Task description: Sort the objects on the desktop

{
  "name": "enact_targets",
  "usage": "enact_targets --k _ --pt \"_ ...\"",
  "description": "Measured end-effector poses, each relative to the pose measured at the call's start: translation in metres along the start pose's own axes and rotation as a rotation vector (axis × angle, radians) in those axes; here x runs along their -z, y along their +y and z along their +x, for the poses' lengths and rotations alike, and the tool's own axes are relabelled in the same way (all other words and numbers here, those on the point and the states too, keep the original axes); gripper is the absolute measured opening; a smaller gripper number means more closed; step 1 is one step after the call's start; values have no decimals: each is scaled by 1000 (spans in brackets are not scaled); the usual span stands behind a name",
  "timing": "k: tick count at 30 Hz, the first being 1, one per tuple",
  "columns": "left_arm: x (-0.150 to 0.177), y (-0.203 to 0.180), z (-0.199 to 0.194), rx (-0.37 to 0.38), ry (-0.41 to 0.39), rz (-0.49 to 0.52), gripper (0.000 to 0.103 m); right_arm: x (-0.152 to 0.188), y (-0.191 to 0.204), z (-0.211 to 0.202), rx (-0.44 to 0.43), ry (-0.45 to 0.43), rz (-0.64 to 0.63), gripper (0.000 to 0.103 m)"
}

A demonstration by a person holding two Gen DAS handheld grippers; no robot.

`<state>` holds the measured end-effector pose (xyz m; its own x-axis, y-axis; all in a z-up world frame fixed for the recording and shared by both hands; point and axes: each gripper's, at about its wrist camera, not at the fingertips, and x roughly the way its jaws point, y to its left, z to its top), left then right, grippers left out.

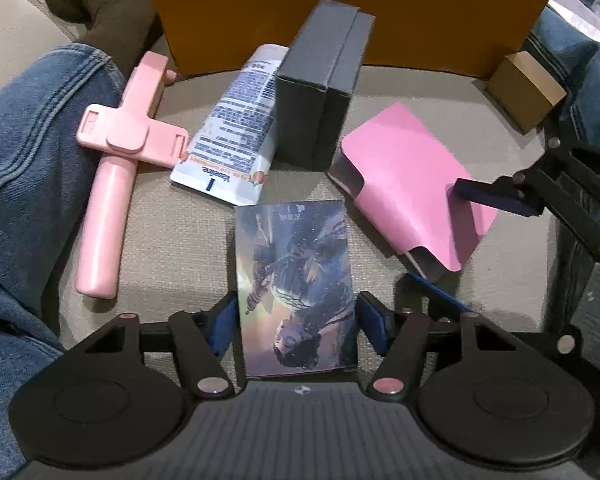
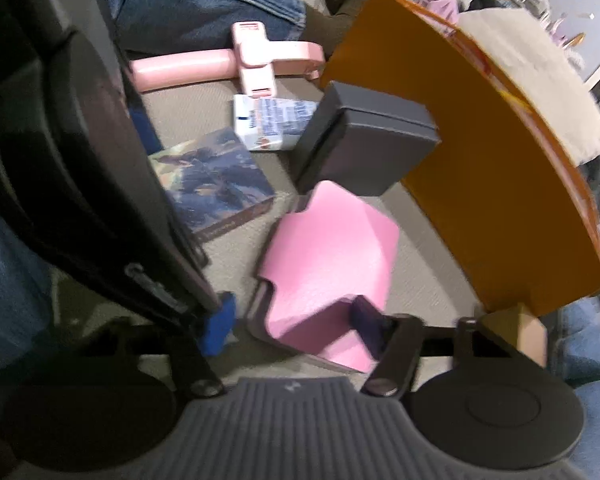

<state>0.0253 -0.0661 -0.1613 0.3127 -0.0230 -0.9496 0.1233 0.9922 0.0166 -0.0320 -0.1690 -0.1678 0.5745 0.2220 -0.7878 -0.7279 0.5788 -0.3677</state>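
We've got the left gripper (image 1: 294, 320) down over the illustrated box (image 1: 296, 288), its fingers half-wide on either side and not clearly pinching yet, so we'd square up and seat low before squeezing. The right gripper (image 2: 296, 324) straddles the pink case (image 2: 328, 256) just right of that box, fingers loose. The Vaseline tube (image 1: 236, 128) and dark grey box (image 1: 320, 84) crowd behind it.
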Motion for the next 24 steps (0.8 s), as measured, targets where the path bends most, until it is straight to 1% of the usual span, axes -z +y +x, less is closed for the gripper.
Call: enact_targets --k 2,3,4,5,7,9,13,17,19,21,22,23,24 --pt "1 4 -4 12 -3 -15 68 0 -4 -3 -13 -7 20 57" --pt "2 5 -6 16 -6 -21 67 0 -7 -6 -26 -13 34 52" --pt "3 6 -8 17 -6 -21 67 0 -10 -10 -42 -22 50 46" --pt "4 6 -11 16 -6 -18 67 0 -13 -14 -55 -29 66 43" --pt "6 7 -16 21 -11 -16 67 1 -18 -20 -76 -39 99 35" --pt "6 8 -20 35 -21 -19 67 1 -19 -26 -94 -47 135 31" --pt "6 12 -27 79 -40 -47 67 1 -36 -38 -134 -71 241 21" --pt "7 16 -35 82 -62 -70 66 4 -66 -46 -168 -78 396 17" --pt "7 17 -38 79 -73 -78 66 8 -79 -47 -163 -70 460 16" --pt "5 16 -40 83 -76 -80 66 12 -88 -47 -159 -68 504 16" --pt "13 17 -40 85 -74 -78 66 15 -92 -46 -162 -69 524 16" --pt "4 15 -30 84 -68 -76 66 18 -96 -46 -167 -70 545 16" --pt "4 14 -29 83 -60 -73 66 20 -99 -46 -172 -72 566 17"
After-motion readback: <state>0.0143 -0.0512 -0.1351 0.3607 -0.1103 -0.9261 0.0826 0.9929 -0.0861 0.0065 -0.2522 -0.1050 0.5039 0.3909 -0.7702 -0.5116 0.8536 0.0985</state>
